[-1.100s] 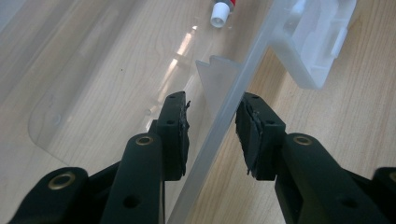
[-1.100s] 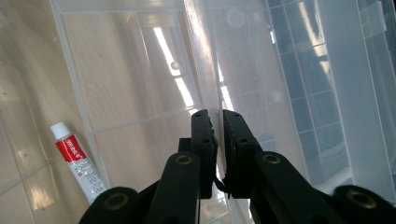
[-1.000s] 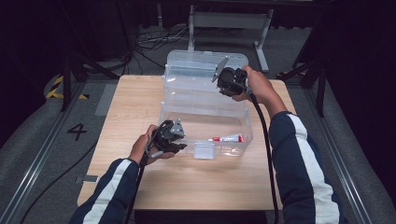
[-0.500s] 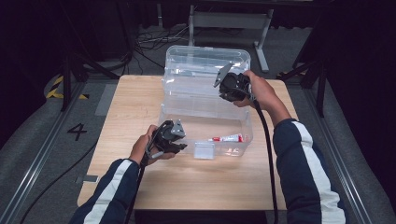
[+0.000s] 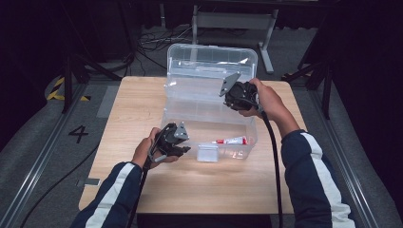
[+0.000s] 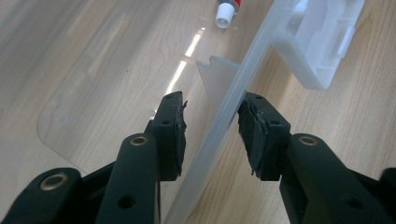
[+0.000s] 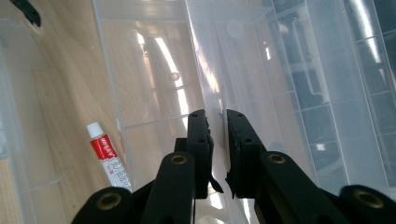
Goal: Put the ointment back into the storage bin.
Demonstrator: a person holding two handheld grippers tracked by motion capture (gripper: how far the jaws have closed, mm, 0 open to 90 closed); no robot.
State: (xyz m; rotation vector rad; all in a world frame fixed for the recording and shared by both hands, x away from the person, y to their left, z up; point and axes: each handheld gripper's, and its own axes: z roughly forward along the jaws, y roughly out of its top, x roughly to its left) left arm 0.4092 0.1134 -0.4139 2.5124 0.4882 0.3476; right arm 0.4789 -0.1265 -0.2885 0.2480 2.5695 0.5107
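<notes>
A clear plastic box (image 5: 209, 124) stands on the wooden table with its lid (image 5: 211, 59) raised at the back. A red-and-white tube (image 5: 232, 140) lies on the box floor. My left gripper (image 5: 180, 145) straddles the box's front wall (image 6: 224, 116) near the left corner. Its jaws are open: one pad touches the wall and the other stands off it. My right gripper (image 5: 233, 92) is at the lid's right edge. Its jaws have just eased apart a little but still pinch the lid (image 7: 289, 70), right gripper (image 7: 217, 121). The tube (image 7: 109, 161) lies below it.
A white-clear latch (image 5: 207, 153) hangs on the box's front wall, also in the left gripper view as the latch (image 6: 322, 42). Bare table (image 5: 142, 99) lies left of the box and in front of it. Dark floor with cables and stands surrounds the table.
My right hand has drifted a little nearer and lower with its gripper on the lid, and the lid stands slightly more upright. The left hand has not moved.
</notes>
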